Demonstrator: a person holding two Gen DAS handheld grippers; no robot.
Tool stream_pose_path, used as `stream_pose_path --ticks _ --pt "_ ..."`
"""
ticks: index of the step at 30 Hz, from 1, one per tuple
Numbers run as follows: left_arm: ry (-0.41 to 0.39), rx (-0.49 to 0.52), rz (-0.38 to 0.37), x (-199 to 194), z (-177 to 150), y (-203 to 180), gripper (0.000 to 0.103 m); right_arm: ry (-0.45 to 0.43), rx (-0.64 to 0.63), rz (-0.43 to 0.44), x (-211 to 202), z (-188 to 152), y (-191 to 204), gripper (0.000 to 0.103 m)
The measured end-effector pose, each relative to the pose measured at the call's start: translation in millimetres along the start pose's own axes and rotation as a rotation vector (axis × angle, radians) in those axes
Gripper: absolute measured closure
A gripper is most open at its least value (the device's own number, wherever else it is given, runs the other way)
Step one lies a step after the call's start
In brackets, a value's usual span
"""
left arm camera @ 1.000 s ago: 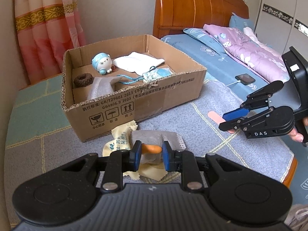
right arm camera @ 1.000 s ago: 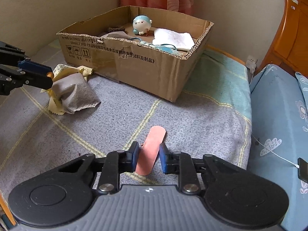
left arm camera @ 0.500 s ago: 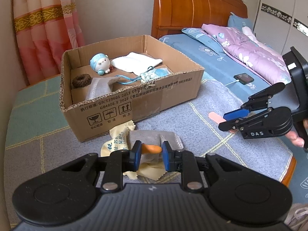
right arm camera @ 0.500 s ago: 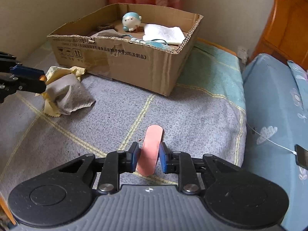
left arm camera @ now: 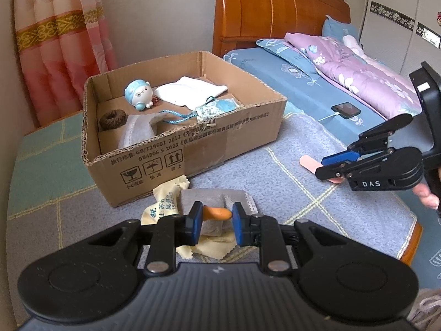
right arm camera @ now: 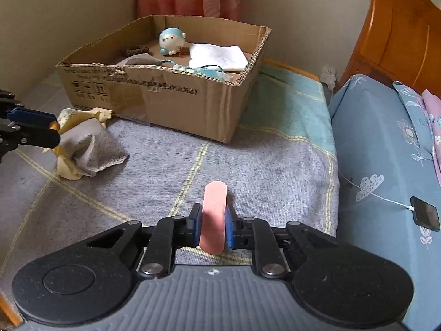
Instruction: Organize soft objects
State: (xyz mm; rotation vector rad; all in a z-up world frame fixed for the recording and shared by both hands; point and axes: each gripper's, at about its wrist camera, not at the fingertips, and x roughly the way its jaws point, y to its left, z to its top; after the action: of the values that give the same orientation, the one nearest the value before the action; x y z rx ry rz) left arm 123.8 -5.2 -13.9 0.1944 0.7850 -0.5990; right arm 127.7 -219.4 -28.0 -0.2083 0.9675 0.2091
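Left view: left gripper (left arm camera: 215, 222) pinching orange piece (left arm camera: 217, 213) above grey cloth (left arm camera: 209, 197), box (left arm camera: 198, 149) lying far-left.

Right view: right gripper (right arm camera: 211, 227) clamping pink strip (right arm camera: 213, 215) – pickup step finishing; next – lifting, carrying both over box rim, releasing inside.
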Motion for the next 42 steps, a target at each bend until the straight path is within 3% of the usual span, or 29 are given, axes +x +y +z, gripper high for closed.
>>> stream_pose_path --ticks 9,17,24,30,32,34,35,37,41,42 --pt "-0.011 0.025 0.006 -10.6 6.6 -5.5 0.082 -0.038 -0.056 0.021 -22.8 8.8 2.9 0.082" --pt "-0.056 0.048 0.031 -24.2 22.4 -4.0 0.081 -0.163 -0.107 0.091 -57.0 41.2 6.0 0.082" --pt "-0.112 0.068 0.102 -17.4 63.6 18.1 0.081 -0.265 -0.140 0.112 -62.0 76.5 13.9 0.082" --pt "-0.117 0.045 0.111 16.5 103.0 38.2 0.081 -0.285 -0.128 0.110 -52.2 98.1 10.1 0.082" --pt "-0.129 0.031 0.100 26.9 110.6 40.6 0.072 -0.285 -0.129 0.105 -48.7 102.3 8.9 0.082" --pt "-0.143 -0.003 0.091 32.7 115.1 44.5 0.028 -0.283 -0.128 0.099 -44.0 106.0 6.4 0.082" --pt "-0.169 -0.022 0.110 31.6 114.5 46.5 0.021 -0.281 -0.124 0.098 -41.7 106.8 4.7 0.082" --pt "-0.210 -0.049 0.153 26.0 112.1 48.8 0.018 -0.276 -0.117 0.097 -37.7 109.2 1.2 0.082" --pt "-0.197 -0.081 0.177 8.3 105.5 51.7 0.016 -0.266 -0.108 0.101 -33.1 110.6 -2.1 0.082" --pt "-0.189 -0.080 0.201 1.9 101.2 49.0 0.011 -0.265 -0.108 0.102 -31.4 111.9 -1.7 0.082"
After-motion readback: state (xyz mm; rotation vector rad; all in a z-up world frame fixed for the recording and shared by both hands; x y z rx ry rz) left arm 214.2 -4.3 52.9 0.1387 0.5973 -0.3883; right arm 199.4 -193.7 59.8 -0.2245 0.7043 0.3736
